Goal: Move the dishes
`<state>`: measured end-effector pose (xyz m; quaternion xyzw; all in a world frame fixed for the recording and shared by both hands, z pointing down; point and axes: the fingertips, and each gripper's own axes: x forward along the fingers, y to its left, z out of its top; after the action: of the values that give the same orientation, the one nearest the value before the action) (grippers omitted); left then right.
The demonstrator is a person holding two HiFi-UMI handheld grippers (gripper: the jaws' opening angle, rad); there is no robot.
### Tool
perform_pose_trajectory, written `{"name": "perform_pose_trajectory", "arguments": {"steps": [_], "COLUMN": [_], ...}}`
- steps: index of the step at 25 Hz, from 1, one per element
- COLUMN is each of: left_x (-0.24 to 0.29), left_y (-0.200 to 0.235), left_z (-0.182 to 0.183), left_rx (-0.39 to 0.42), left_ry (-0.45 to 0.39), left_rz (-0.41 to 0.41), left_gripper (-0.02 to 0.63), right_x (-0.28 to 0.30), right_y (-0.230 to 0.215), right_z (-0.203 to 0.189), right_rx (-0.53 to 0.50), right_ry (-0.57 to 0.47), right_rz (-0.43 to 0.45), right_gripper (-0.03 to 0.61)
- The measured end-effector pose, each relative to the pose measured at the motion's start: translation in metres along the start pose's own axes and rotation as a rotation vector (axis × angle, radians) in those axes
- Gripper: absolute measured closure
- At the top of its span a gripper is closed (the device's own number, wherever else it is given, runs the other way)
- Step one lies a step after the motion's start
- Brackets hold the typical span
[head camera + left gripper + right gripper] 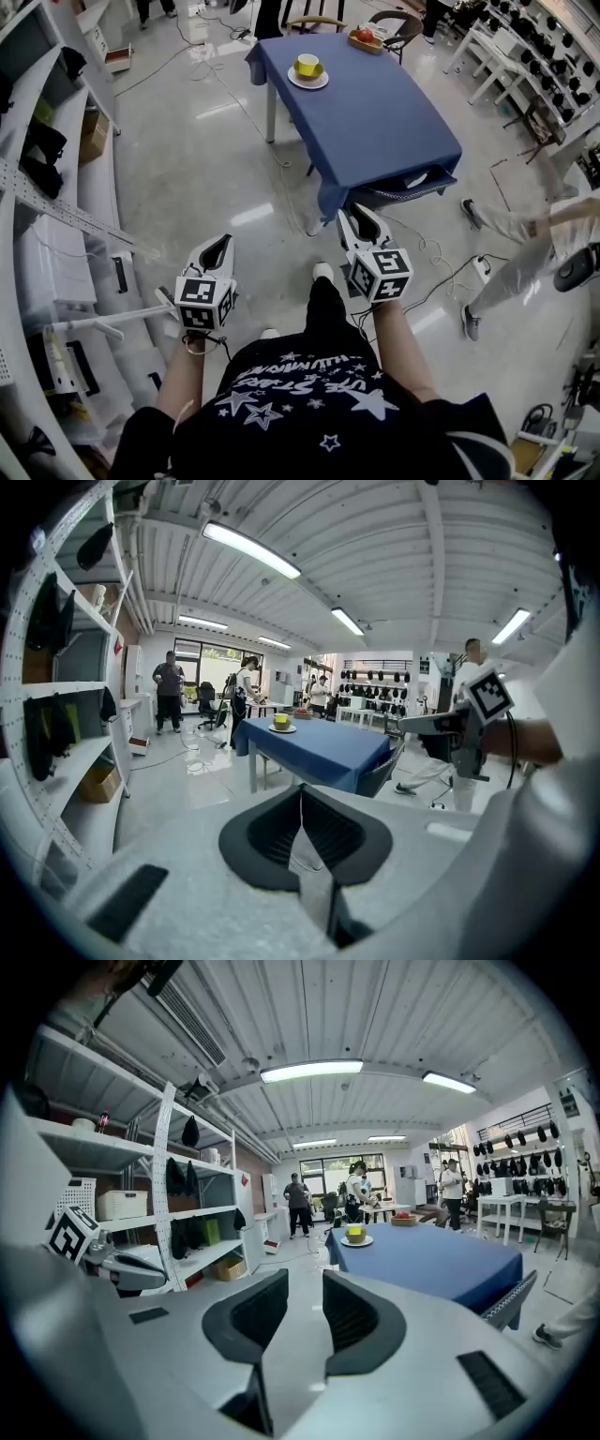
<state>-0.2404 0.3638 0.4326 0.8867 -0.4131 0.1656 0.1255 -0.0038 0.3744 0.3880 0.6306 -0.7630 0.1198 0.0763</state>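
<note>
The left gripper [217, 246] is held low over the floor [206, 169], jaws together on nothing, probably because nothing is yet within reach. The yellow cup [307, 65] is seated on its white plate [308, 82] at the far end of the blue table [375, 122]. The right gripper [361, 221] is held slightly parted, empty.

My right tool [306, 1288] has its jaws a little apart, with only floor [302, 1252] showing through the gap. At about one o'clock stands the desk [441, 1265] under a blue cloth. At its far end a yellow bowl [355, 1232] sits on a white plate [357, 1241]. Shelves [178, 1227] run along at ten o'clock, and my left tool [94, 1260] shows at nine.
</note>
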Motion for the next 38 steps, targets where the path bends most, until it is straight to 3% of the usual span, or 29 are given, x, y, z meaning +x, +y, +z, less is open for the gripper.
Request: {"name": "perform_pose_trajectory", "arguments": {"steps": [7, 13, 18, 25, 33, 38], "left_x": [0.077, 0.147, 0.199, 0.245, 0.267, 0.287], "left_y": [-0.001, -0.021, -0.033, -0.037, -0.024, 0.008], "left_z": [0.032, 0.074, 0.104, 0.129, 0.122, 0.129], "left_rx": [-0.012, -0.035, -0.021, -0.031, -0.039, -0.049], "left_ry": [0.033, 0.039, 0.042, 0.036, 0.085, 0.070], "left_rz": [0.084, 0.141, 0.172, 0.244, 0.243, 0.230], "left_gripper": [0.592, 0.592, 0.592, 0.592, 0.592, 0.592], "right_x": [0.079, 0.135, 0.169, 0.206, 0.259, 0.302], "right_y": [-0.064, -0.145, -0.205, -0.254, -0.247, -0.239], "right_z": [0.010, 0.030, 0.043, 0.048, 0.060, 0.076], "right_rx": [-0.010, 0.065, 0.105, 0.036, -0.084, -0.051], "right_ry": [0.053, 0.062, 0.072, 0.143, 0.160, 0.147], "right_rz": [0.106, 0.148, 0.158, 0.211, 0.253, 0.228], "right_gripper": [0.342, 0.241, 0.233, 0.233, 0.236, 0.252]}}
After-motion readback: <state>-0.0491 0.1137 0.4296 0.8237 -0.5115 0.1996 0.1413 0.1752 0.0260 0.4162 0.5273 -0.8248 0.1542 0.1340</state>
